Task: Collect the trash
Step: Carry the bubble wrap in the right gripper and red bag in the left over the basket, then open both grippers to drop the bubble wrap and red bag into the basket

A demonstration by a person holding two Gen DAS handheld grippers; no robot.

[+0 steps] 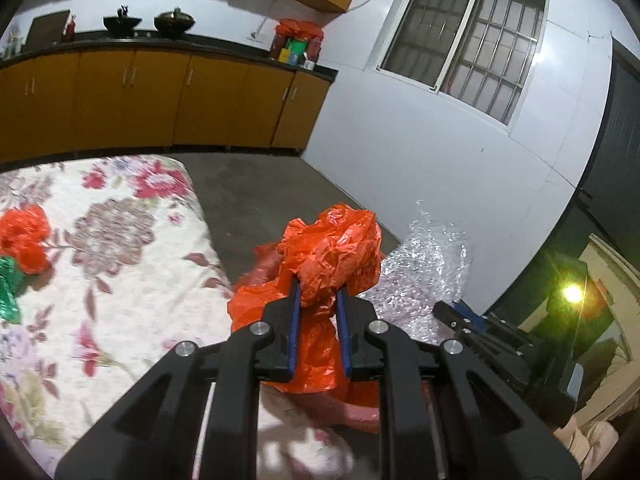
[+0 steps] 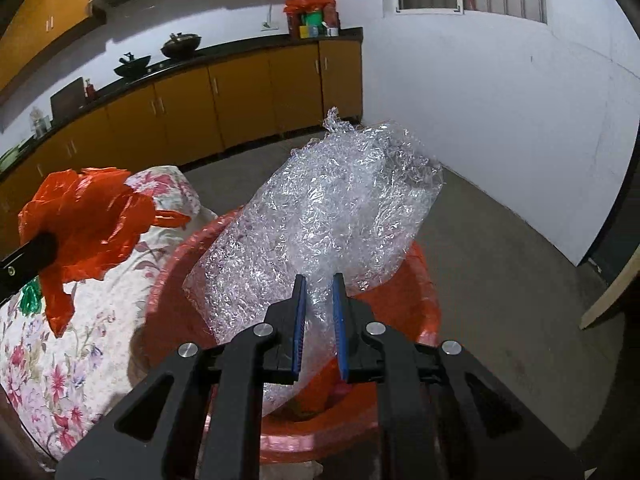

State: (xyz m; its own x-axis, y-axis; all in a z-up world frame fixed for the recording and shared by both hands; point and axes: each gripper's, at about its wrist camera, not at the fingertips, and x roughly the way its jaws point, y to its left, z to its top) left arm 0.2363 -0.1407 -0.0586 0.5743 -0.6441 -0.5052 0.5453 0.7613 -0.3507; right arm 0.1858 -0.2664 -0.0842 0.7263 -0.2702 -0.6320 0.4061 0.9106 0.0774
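Observation:
My left gripper (image 1: pixel 319 290) is shut on a crumpled orange plastic bag (image 1: pixel 332 252) and holds it in the air beside the table edge; it also shows in the right wrist view (image 2: pixel 86 220). My right gripper (image 2: pixel 320 284) is shut on a clear bubble-wrap sheet (image 2: pixel 320 208) and holds it over a red bin lined with an orange bag (image 2: pixel 424 304). The bubble wrap also shows in the left wrist view (image 1: pixel 420 264). Another orange bag (image 1: pixel 24 236) and a green wrapper (image 1: pixel 8 288) lie on the floral tablecloth (image 1: pixel 120 280).
Yellow kitchen cabinets (image 1: pixel 160 100) under a dark counter with pots stand at the back. A white wall with a barred window (image 1: pixel 468 40) is on the right. Grey concrete floor (image 2: pixel 500 260) lies around the bin.

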